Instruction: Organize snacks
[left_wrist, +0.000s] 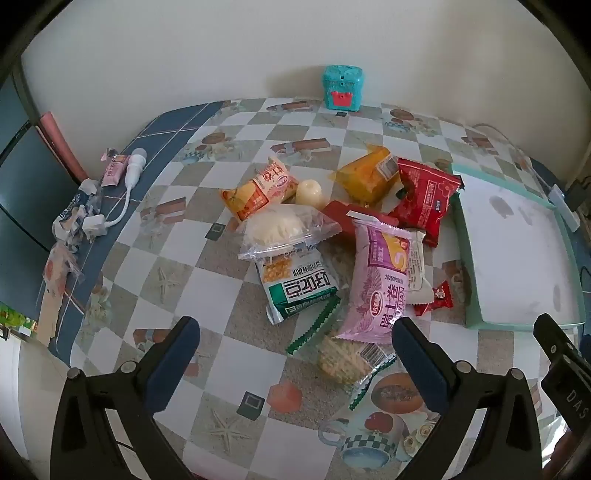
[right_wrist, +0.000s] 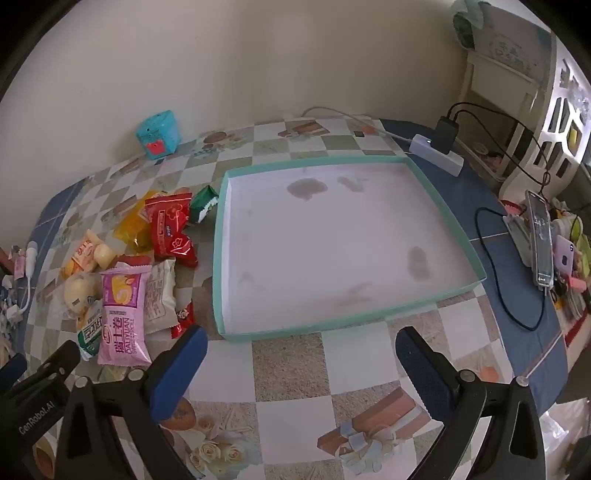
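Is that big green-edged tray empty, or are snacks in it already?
Empty. The tray shows only its bare, stained white floor; the snack pile lies on the table beside it.

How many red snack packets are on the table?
3: a large red packet beside the tray, a flat red one under the pink packet, a small red candy. The pile may hide more.

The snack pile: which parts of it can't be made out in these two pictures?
- Flat red packet, left wrist view: mostly buried under the pink roll packet.
- Small green packet, right wrist view: print too small to read; the left wrist view does not show it.
- Noodle packet: label blurred.
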